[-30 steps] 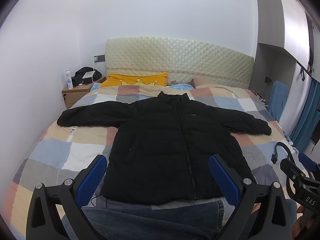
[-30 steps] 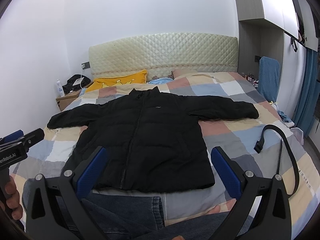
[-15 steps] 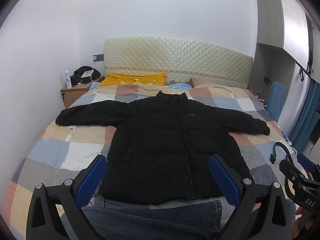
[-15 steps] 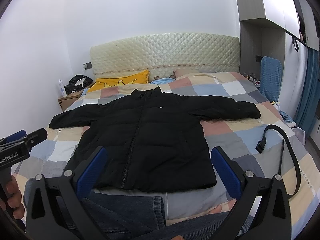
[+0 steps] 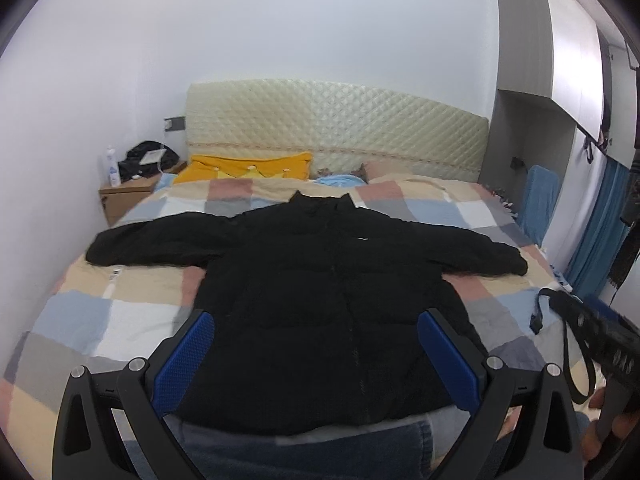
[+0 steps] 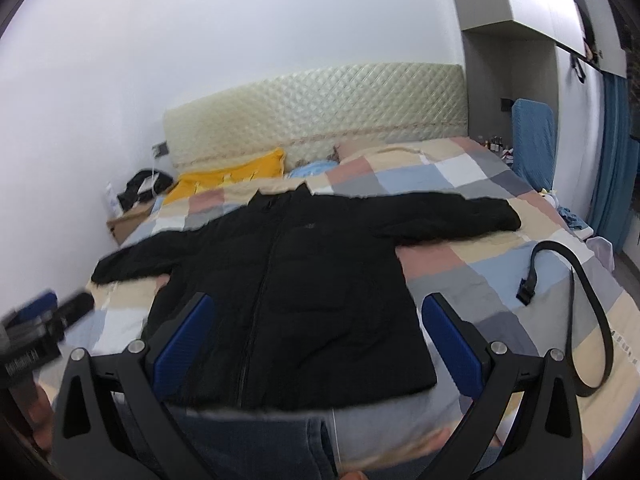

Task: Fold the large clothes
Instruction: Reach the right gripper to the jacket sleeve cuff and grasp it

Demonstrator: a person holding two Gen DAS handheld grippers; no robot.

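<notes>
A black puffer jacket (image 5: 320, 280) lies flat and face up on the checked bed cover (image 5: 120, 312), zipped, both sleeves spread sideways, collar toward the headboard. It also shows in the right wrist view (image 6: 288, 288). My left gripper (image 5: 316, 348) is open and empty, held above the jacket's hem. My right gripper (image 6: 316, 332) is open and empty, also above the hem. The right gripper's body shows at the right edge of the left wrist view (image 5: 600, 344). The left gripper's body shows at the left edge of the right wrist view (image 6: 36, 336).
A black strap with a buckle (image 6: 576, 292) lies on the bed right of the jacket. Folded jeans (image 5: 304, 452) lie at the near edge below the hem. A yellow pillow (image 5: 248, 166) and quilted headboard (image 5: 332, 136) stand behind. A bedside table (image 5: 128, 196) is at the left.
Both grippers have tilted up and moved slightly forward toward the jacket; the view is now blurred by motion. The jacket has not moved. Both grippers stay open.
</notes>
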